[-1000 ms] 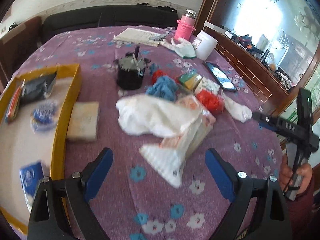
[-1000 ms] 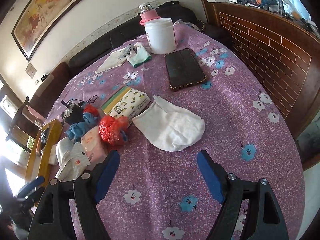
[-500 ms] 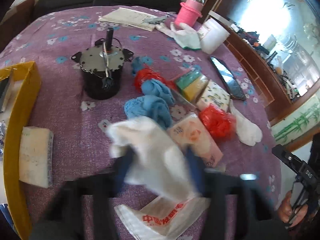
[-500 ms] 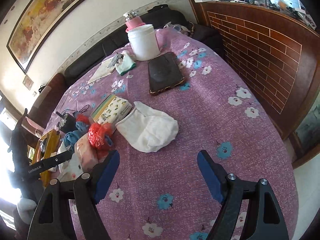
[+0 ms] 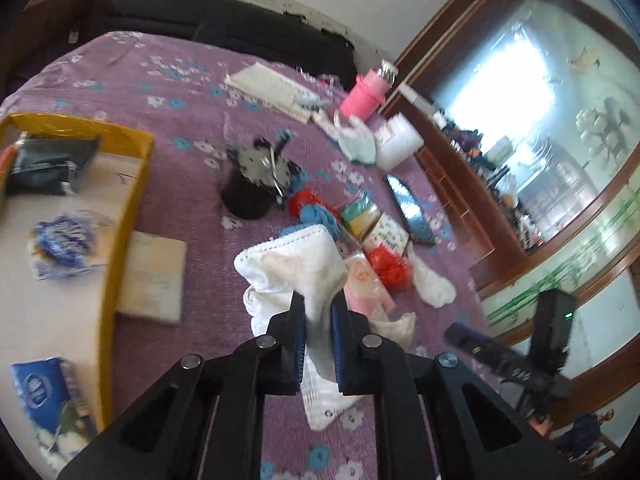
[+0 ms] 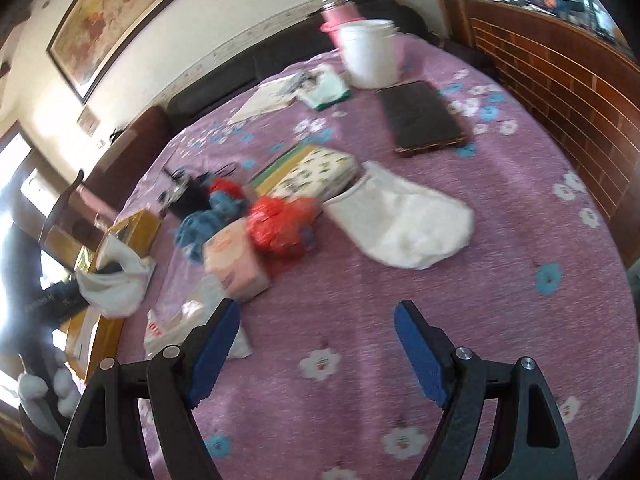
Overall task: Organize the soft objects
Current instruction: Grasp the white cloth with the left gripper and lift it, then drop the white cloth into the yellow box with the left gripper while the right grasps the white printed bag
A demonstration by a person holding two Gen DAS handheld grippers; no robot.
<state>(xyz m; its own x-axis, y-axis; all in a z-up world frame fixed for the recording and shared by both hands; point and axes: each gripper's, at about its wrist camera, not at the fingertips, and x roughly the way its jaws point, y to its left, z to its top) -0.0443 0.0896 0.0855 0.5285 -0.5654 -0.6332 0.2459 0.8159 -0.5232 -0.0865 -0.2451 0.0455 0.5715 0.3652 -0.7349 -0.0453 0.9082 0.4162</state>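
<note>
Whereas a second ago the left tongs (image 5: pixel 318 312) stood spread over the heap of soft things, they are now pressed together on the white cloth (image 5: pixel 296 264), which has come up off the purple flowered tabletop (image 5: pixel 192 168) and hangs bunched between the blue pads (image 5: pixel 335 344). In the right wrist view the same cloth dangles beside the yellow tray (image 6: pixel 132 228), so the carry looks to be heading that way, though motion blur makes it hard to tell whether the cloth is already over the tray's rim or only next to it. The printed plastic bag (image 5: pixel 324 400) that lay under the cloth seems to remain on the tabletop just below the grip. With the cloth gone, the pile is thinner: the pink tissue pack (image 6: pixel 236 264), the red plastic bag (image 6: pixel 280 224) and the blue knitted cloth (image 6: pixel 204 220) sit touching one another well away from the tray, and the white sock-like pouch (image 6: pixel 400 224) lies beyond them, farther again from the tray. The right tongs (image 6: pixel 316 348) are spread and hold nothing, hovering over bare tablecloth on the side of the heap away from the tray. I judge one item is in transit and several soft things are left to sort.
</note>
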